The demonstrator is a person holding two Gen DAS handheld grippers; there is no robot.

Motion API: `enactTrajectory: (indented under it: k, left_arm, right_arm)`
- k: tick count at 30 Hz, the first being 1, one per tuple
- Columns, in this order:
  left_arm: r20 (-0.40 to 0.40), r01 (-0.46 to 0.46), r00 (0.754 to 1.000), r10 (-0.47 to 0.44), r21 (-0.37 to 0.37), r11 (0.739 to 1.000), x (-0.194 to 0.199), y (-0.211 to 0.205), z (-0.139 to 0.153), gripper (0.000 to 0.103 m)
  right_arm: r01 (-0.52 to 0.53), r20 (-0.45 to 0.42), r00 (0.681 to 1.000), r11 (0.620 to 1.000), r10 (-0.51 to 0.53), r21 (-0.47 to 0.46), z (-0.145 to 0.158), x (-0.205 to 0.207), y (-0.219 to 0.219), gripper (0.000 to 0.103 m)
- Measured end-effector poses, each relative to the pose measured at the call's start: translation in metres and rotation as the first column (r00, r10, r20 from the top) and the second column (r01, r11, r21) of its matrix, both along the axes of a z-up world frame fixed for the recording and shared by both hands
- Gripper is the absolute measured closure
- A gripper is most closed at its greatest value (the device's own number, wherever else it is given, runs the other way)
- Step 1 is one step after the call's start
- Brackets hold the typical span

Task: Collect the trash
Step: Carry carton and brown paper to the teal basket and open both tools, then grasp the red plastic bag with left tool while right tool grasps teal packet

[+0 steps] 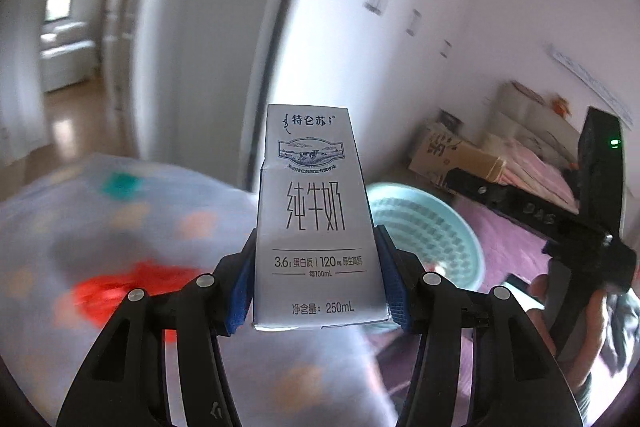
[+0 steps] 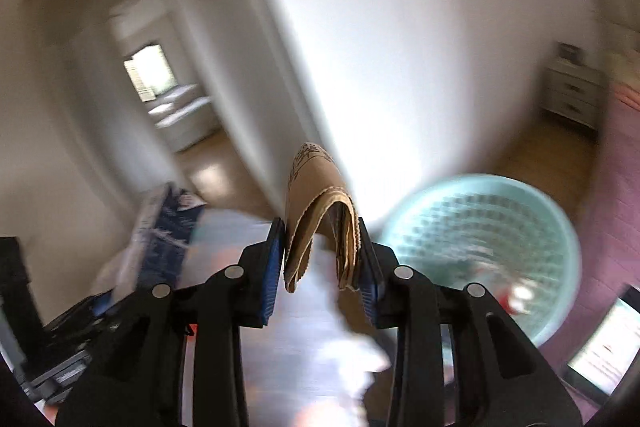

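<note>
My left gripper (image 1: pixel 318 279) is clamped on a white milk carton (image 1: pixel 316 223), held upright between both blue pads, its lower half in the jaws. My right gripper (image 2: pixel 322 263) pinches a folded piece of brown cardboard (image 2: pixel 318 211) that sticks up past the fingertips. A pale green basket (image 2: pixel 480 251) sits beyond and to the right of both grippers, some trash inside.

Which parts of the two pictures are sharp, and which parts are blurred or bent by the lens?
Left wrist view: the milk carton in the left tool is sharp, its print readable; the patterned cloth is smeared, and the door frame curves from the fisheye lens. Right wrist view: the folded brown paper in the right tool is fairly sharp; the green basket and room are streaked by motion blur.
</note>
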State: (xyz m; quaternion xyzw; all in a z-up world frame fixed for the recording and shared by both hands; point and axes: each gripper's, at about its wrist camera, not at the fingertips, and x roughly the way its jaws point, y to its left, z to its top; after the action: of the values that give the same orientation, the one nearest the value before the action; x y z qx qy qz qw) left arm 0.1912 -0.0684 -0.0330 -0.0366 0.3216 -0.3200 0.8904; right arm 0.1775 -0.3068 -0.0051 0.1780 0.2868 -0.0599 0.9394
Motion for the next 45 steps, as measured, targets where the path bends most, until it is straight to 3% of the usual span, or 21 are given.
enactTrajectory:
  k: [2, 7, 16, 18, 24, 30, 34, 39, 45]
  left_arm:
    - [-0.042, 0.062, 0.997, -0.062, -0.006, 0.998, 0.008, -0.028, -0.006, 0.05]
    - [-0.134, 0.155, 0.979, -0.155, -0.013, 0.988, 0.028, -0.093, -0.027, 0.05]
    - [-0.15, 0.197, 0.97, -0.19, 0.029, 0.98, 0.048, -0.153, -0.05, 0.048]
    - [-0.159, 0.194, 0.97, -0.186, 0.032, 0.981, 0.051, -0.153, -0.053, 0.048]
    - [-0.147, 0.169, 0.975, -0.166, 0.009, 0.986, 0.05, -0.131, -0.046, 0.045]
    - [-0.109, 0.107, 0.988, -0.108, -0.014, 0.994, 0.04, -0.098, -0.028, 0.045]
    - [-0.074, 0.056, 0.996, -0.058, -0.023, 0.998, 0.031, -0.065, -0.018, 0.044]
    - [-0.015, -0.062, 0.998, 0.062, -0.022, 0.998, 0.018, -0.011, -0.005, 0.032]
    - [-0.041, -0.23, 0.973, 0.229, -0.017, 0.973, 0.011, 0.056, -0.009, 0.03]
  right_arm:
    - [0.102, -0.055, 0.993, 0.995, -0.101, 0.012, -0.011, -0.001, -0.031, 0.072]
    - [0.216, -0.122, 0.97, 0.976, -0.211, 0.037, -0.033, -0.009, -0.083, 0.068]
    - [0.257, -0.185, 0.951, 0.966, -0.248, 0.023, -0.061, -0.001, -0.114, 0.059]
    - [0.251, -0.199, 0.95, 0.968, -0.241, 0.028, -0.065, 0.004, -0.117, 0.052]
    - [0.258, -0.194, 0.95, 0.965, -0.244, 0.048, -0.069, 0.002, -0.122, 0.048]
    - [0.233, -0.164, 0.961, 0.971, -0.222, 0.048, -0.054, -0.003, -0.105, 0.048]
    - [0.162, -0.129, 0.979, 0.987, -0.158, 0.021, -0.043, -0.001, -0.08, 0.048]
    - [0.052, -0.091, 0.994, 0.999, -0.052, -0.008, -0.032, 0.008, -0.038, 0.045]
    - [-0.106, -0.1, 0.99, 0.994, 0.102, -0.04, -0.037, 0.028, 0.022, 0.044]
